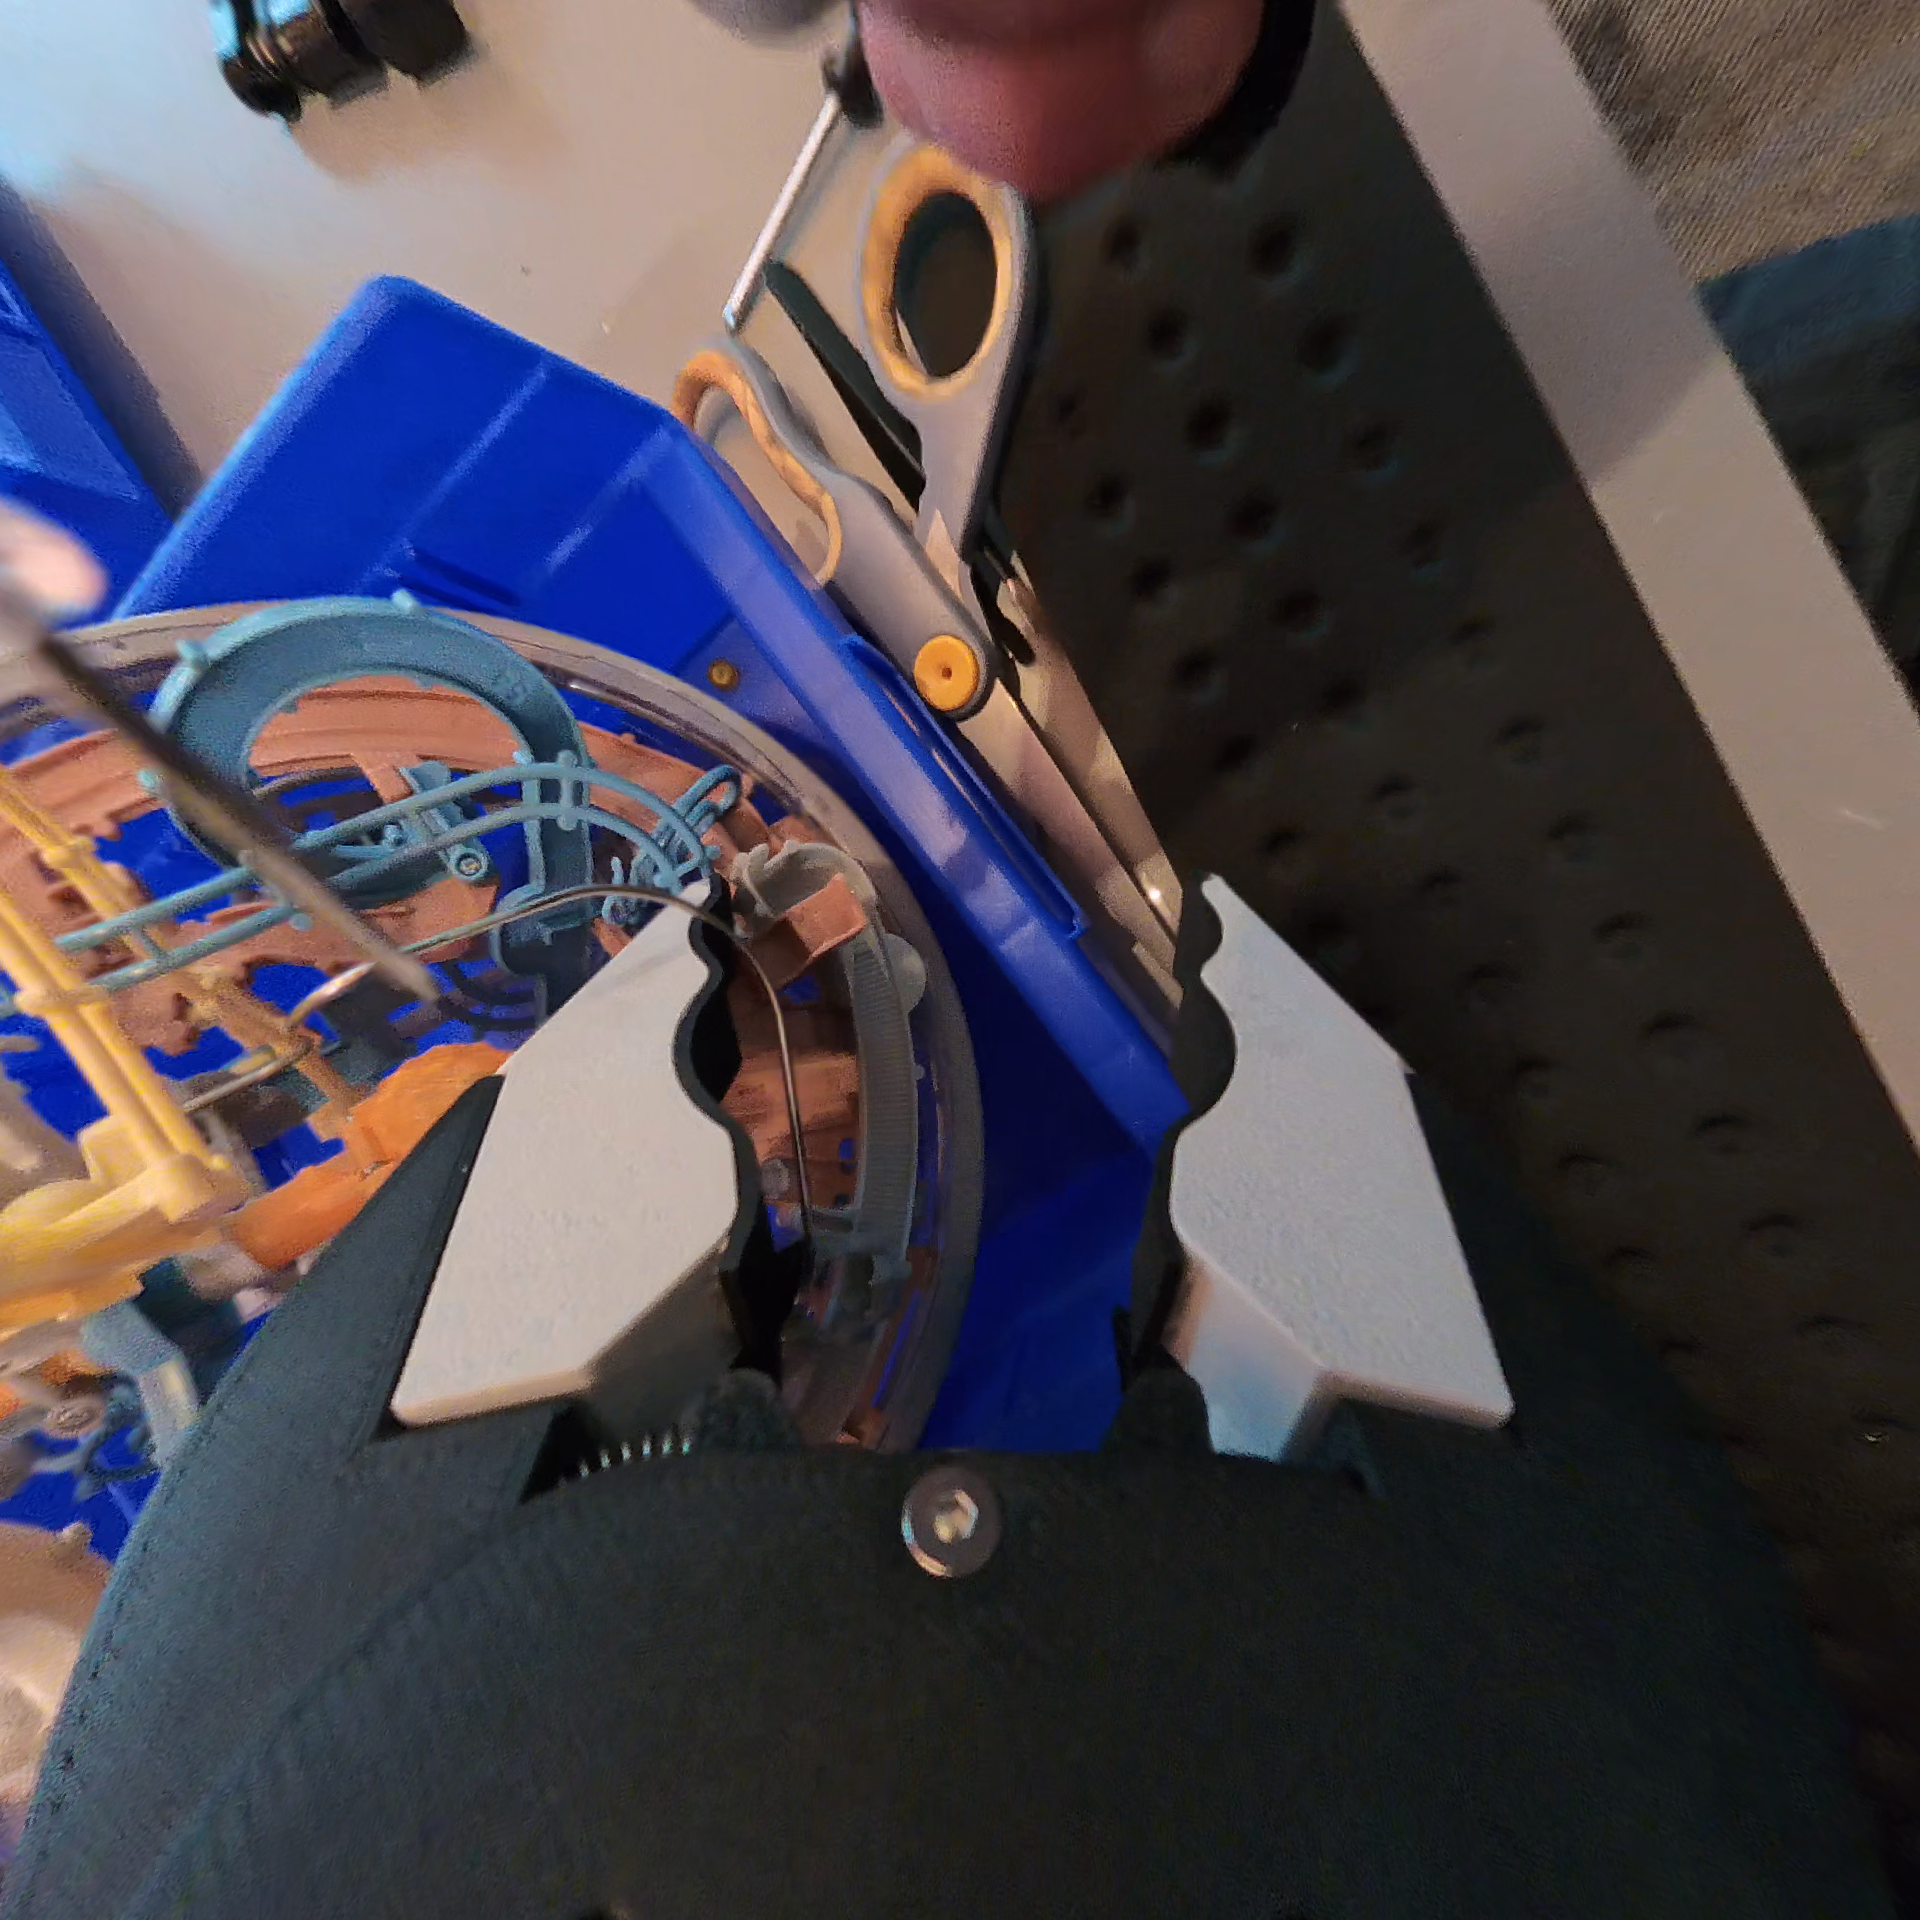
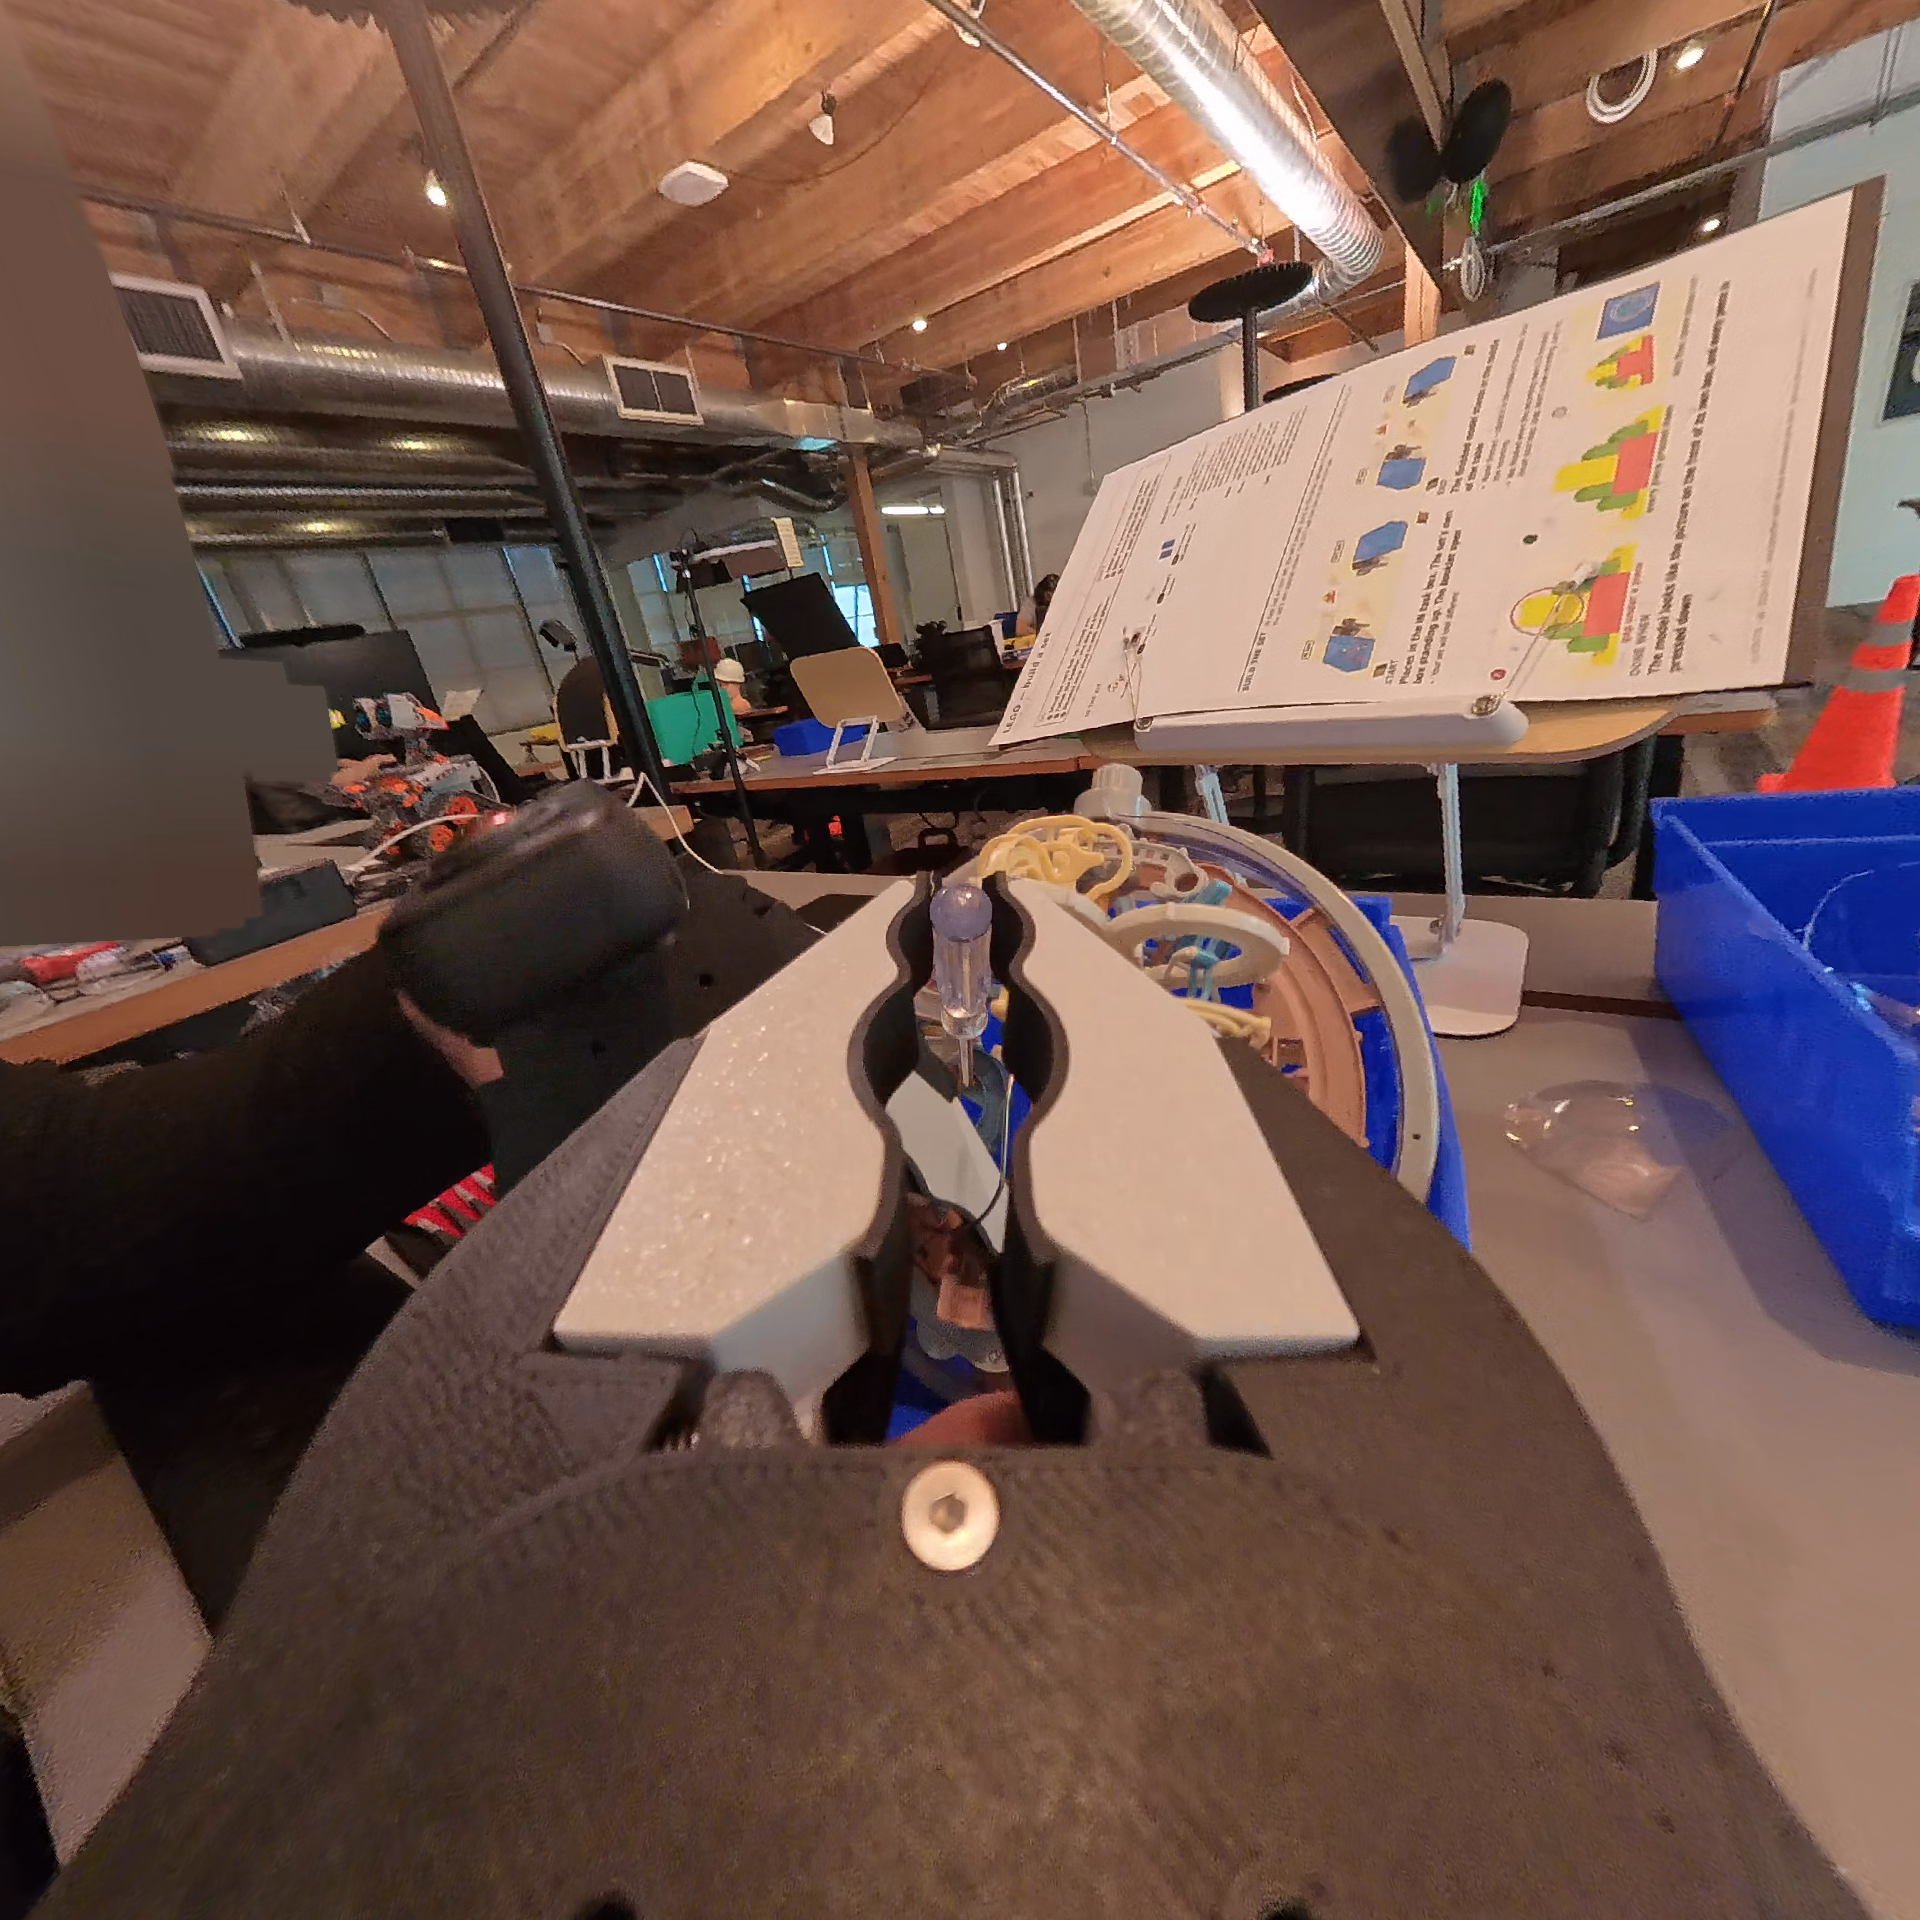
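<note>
Wood-beamed workshop, grey counter (image 2: 1621, 1351): R gripper (image 2: 961, 914) has its fingers pinched on a small clear-handled screwdriver (image 2: 961, 961), shaft running down and away into the marble-run globe (image 2: 1278, 997) just beyond. L gripper (image 1: 951, 997), fingers spread and holding nothing, straddles the globe's clear rim w/ blue bin (image 1: 499, 457) behind; scissors (image 1: 935, 436) lie just far-right of it, long axis running near-to-far.

Your left gripper (image 1: 951, 956) and right gripper (image 2: 961, 935) match: each has 2 pale grey fingers (image 2: 748, 1122) with wavy black inner pads, a textured black printed body and 1 silver hex screw (image 2: 949, 1515).
</note>
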A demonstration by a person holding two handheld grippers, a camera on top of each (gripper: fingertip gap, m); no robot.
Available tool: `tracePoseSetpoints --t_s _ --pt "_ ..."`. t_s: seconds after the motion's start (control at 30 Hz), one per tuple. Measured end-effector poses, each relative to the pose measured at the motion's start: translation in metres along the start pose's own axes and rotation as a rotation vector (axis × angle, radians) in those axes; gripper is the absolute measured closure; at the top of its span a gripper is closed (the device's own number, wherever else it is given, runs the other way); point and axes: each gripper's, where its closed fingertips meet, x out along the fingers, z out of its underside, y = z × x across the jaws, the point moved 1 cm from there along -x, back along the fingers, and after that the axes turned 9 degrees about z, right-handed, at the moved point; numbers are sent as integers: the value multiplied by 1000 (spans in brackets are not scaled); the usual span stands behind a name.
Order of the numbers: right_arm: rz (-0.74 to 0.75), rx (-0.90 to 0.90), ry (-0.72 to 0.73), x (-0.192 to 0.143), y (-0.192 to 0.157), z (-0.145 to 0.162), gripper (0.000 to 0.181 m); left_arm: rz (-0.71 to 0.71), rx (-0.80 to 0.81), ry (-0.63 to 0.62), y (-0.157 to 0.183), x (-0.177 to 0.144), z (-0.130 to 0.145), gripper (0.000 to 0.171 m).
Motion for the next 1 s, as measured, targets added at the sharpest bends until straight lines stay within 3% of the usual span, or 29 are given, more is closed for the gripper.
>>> tracePoseSetpoints --t_s 0.37,0.53,0.63,0.8,1.0 --pt "-10 54 -48 1 3 7 173 149 -123 317 -2 -46 -17 79" --pt "0 33 -103 1 2 15 173 191 -168 410 -4 -62 -19 101" --pt "12 8 -145 0 1 21 173 191 -176 425 -5 -74 -16 106" --pt "-4 64 -134 -2 -2 22 173 -16 -103 349 -22 -84 -11 122" --pt "-46 144 -66 -9 -11 7 173 -192 139 331 -17 -75 -40 156"
